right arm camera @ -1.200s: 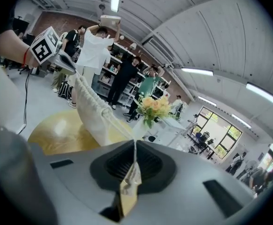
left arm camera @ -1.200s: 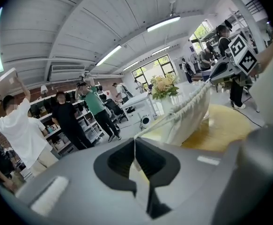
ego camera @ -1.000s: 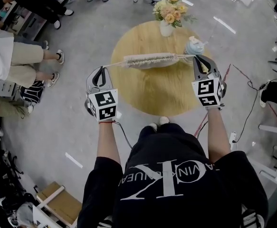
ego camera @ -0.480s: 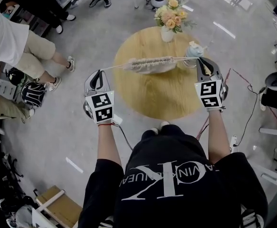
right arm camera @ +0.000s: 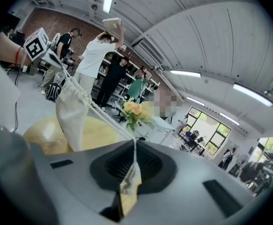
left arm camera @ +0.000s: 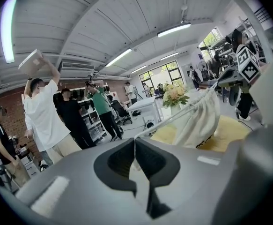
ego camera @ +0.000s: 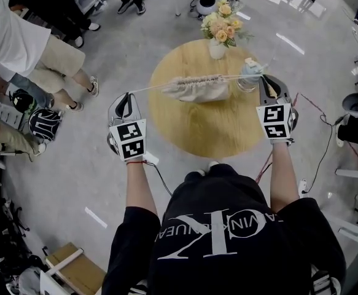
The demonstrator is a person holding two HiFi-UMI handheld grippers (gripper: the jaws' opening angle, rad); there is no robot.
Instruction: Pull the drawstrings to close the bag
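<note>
Since the bag (ego camera: 197, 88) hangs from its drawstring (ego camera: 148, 88) over the round table (ego camera: 209, 134), roughly midway between your hands, its gathered mouth runs left to right along the taut cord. Any further pull should therefore go straight outward along that same line. Your left gripper (ego camera: 128, 97) is closed tight on the left end of the string, and your right gripper (ego camera: 264, 80) is closed on the right end, each with the cord pinched between its jaws. Neither hand is clearly nearer, and the mouth looks almost fully bunched.
</note>
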